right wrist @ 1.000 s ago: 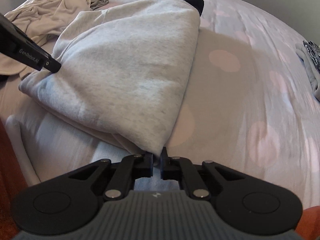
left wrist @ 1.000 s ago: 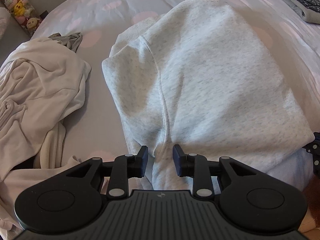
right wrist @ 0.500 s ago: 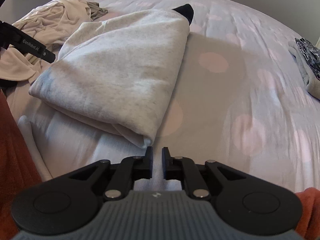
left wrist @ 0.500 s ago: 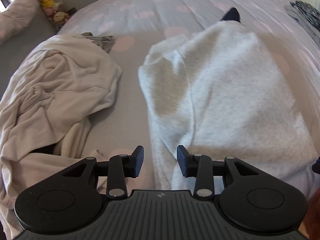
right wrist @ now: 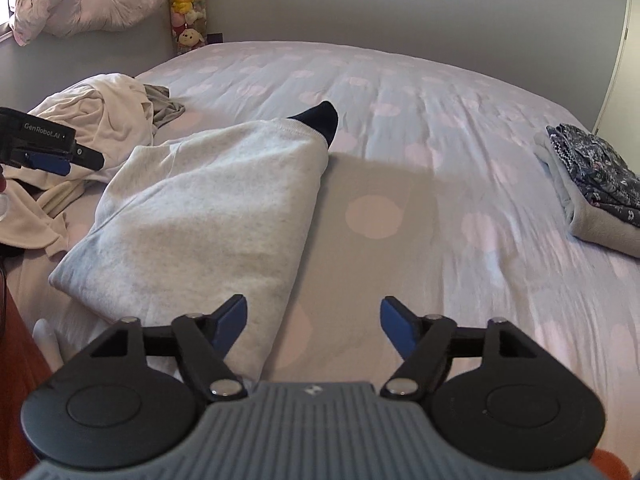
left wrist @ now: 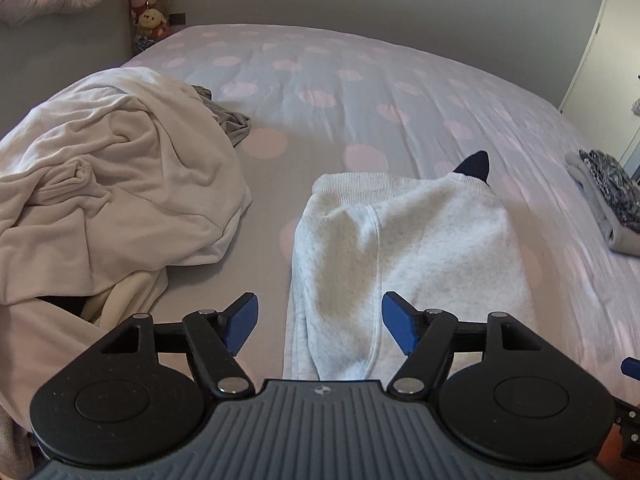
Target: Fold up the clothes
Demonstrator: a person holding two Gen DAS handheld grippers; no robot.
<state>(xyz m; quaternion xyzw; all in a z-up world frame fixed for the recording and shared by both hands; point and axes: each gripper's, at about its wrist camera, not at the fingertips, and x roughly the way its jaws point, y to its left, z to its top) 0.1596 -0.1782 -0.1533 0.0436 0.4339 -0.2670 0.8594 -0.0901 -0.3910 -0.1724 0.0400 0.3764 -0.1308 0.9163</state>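
A light grey sweatshirt [left wrist: 420, 248] lies folded on the bed, with a dark navy tip [left wrist: 475, 164] poking out at its far end. It also shows in the right wrist view [right wrist: 212, 216]. My left gripper [left wrist: 320, 322] is open and empty, just above the sweatshirt's near edge. My right gripper [right wrist: 313, 324] is open and empty, over the near right corner of the sweatshirt and the bare sheet. The left gripper also shows at the left edge of the right wrist view [right wrist: 48, 148].
A heap of cream clothes [left wrist: 108, 184] lies left of the sweatshirt, with a grey garment [left wrist: 234, 122] behind it. A folded stack with a dark floral piece [right wrist: 596, 196] lies at the right of the spotted bed sheet [right wrist: 400, 120]. Plush toys [right wrist: 186, 4] hang by the wall.
Both grippers opened wide, let go of the sweatshirt and pulled back and up. The sweatshirt now lies folded flat on the bed.
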